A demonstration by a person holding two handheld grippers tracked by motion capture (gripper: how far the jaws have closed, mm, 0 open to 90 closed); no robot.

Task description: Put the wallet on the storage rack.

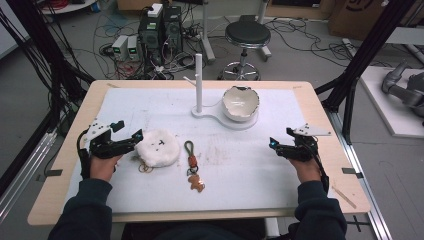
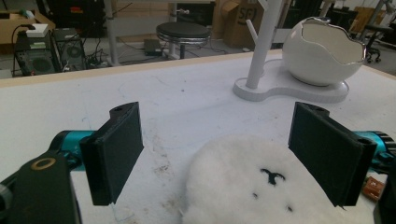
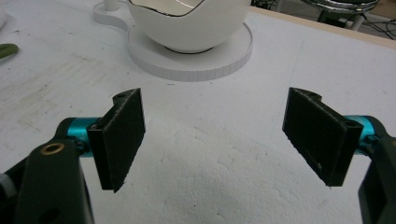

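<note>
Fluffy white plush point(image 1: 158, 147) lies left of centre in the high view, on the white mat point(image 1: 250, 170), with the left gripper point(image 1: 129, 134) right at its left edge. In the left gripper view the jaws stand wide apart, released, and the plush point(image 2: 254, 184) sits low between them, grasped by neither. A keychain point(image 1: 192, 167) lies just right of the plush. Right gripper point(image 1: 274, 145), at the right of the frame, is spread open too, over bare mat. An eggshell bowl point(image 1: 240, 102) sits on a white stand point(image 1: 199, 82) in the upper middle.
</note>
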